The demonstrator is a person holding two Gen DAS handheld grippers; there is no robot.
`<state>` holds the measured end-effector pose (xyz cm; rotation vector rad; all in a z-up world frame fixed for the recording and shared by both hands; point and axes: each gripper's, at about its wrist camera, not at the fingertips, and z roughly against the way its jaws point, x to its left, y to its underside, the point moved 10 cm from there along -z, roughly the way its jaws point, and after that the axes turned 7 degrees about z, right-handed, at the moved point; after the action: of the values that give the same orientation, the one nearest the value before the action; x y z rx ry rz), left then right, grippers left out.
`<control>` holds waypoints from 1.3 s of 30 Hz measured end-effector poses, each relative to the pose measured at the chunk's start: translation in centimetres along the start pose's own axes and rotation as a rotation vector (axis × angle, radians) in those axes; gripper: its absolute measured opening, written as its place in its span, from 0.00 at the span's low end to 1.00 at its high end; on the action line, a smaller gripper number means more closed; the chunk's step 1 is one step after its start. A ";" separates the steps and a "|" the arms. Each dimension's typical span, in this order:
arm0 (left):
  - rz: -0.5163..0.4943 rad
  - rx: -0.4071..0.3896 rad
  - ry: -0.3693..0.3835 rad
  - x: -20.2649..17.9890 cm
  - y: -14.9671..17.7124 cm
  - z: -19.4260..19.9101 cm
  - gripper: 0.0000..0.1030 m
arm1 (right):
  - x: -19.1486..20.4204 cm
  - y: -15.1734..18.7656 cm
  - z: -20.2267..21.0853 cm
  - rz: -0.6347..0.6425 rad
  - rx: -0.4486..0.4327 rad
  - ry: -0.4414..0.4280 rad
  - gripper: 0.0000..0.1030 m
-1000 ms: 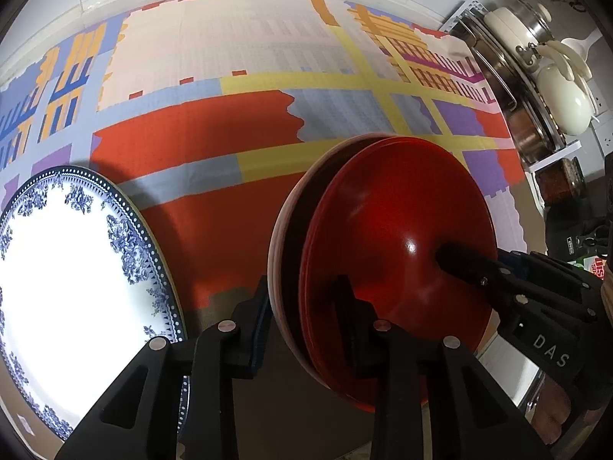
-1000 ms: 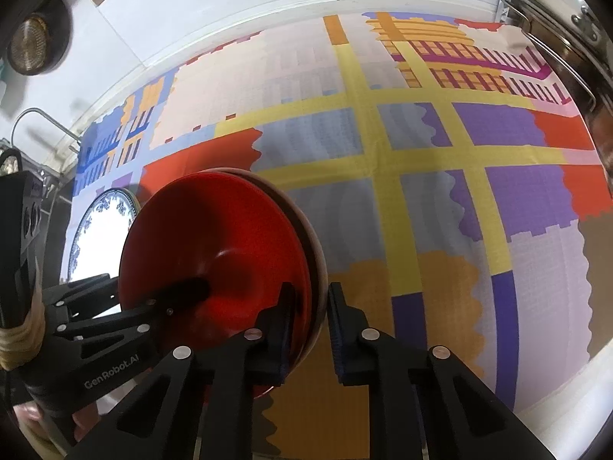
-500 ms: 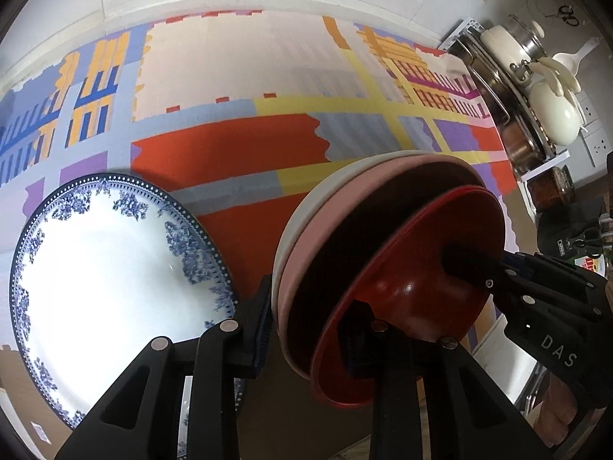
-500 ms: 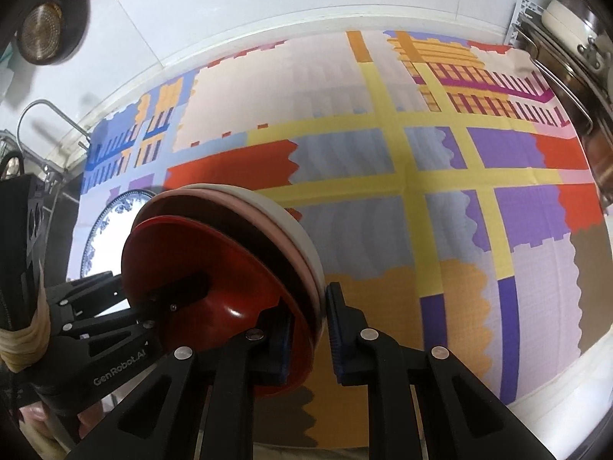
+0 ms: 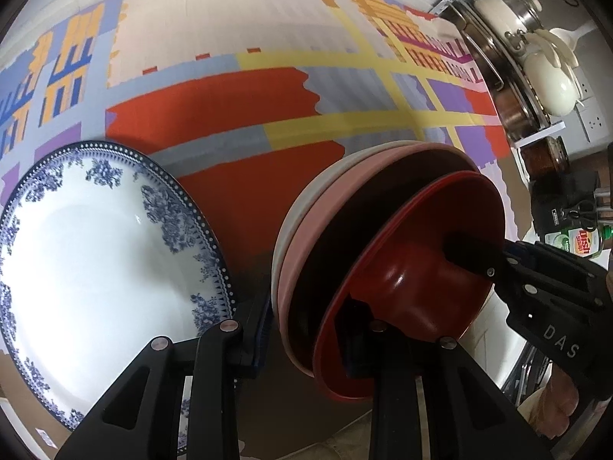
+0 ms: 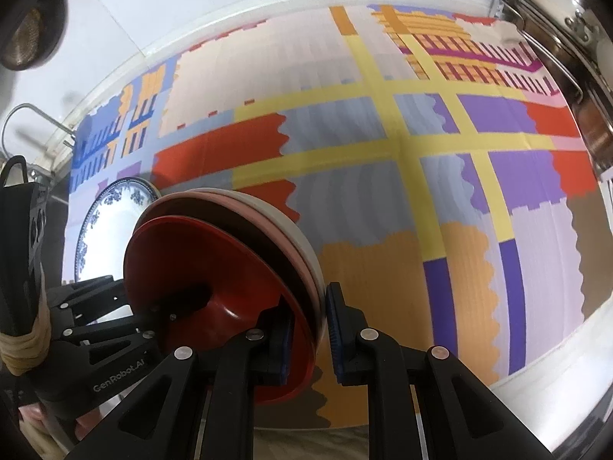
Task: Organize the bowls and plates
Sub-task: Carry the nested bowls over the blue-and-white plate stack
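A nested stack of bowls hangs tilted above the patterned mat (image 5: 230, 107): a red bowl (image 5: 402, 276) innermost, then a dark one, a pink one (image 5: 318, 237) and a pale outer one (image 6: 283, 222). My left gripper (image 5: 306, 337) is shut on the stack's near rim, one finger inside the red bowl. From the opposite side my right gripper (image 6: 310, 333) is shut on the rim too, its other finger against the pale wall. Each gripper shows in the other's view: the right gripper (image 5: 498, 268) and the left gripper (image 6: 115, 314). A blue-and-white plate (image 5: 95, 237) lies flat on the mat, left of the stack.
A rack of steel pots and cream lidded pans (image 5: 517, 38) stands at the mat's right end, with a jar and a dish soap bottle (image 5: 582, 241) nearer. A faucet (image 6: 23, 115) and a round strainer (image 6: 27, 38) are at the far left. The white counter edge runs behind the mat.
The bowl stack has tipped, so the pink and pale rims now show behind the red bowl. More of the blue-and-white plate has come into the left wrist view. Both grips hold.
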<state>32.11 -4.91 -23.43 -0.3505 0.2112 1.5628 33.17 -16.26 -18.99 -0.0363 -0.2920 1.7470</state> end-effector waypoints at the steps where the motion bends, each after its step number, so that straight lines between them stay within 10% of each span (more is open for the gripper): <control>1: 0.002 -0.001 -0.003 0.0 -0.1 -0.1 0.28 | -0.1 0.0 -0.2 -0.004 0.003 0.002 0.17; 39: 0.007 -0.082 -0.035 -0.1 -1.1 0.3 0.27 | -1.3 -0.3 -1.3 -0.145 -0.080 -0.053 0.17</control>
<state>33.20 -4.91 -23.02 -0.3872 0.1215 1.5860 34.01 -17.27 -20.39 -0.0263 -0.3936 1.5932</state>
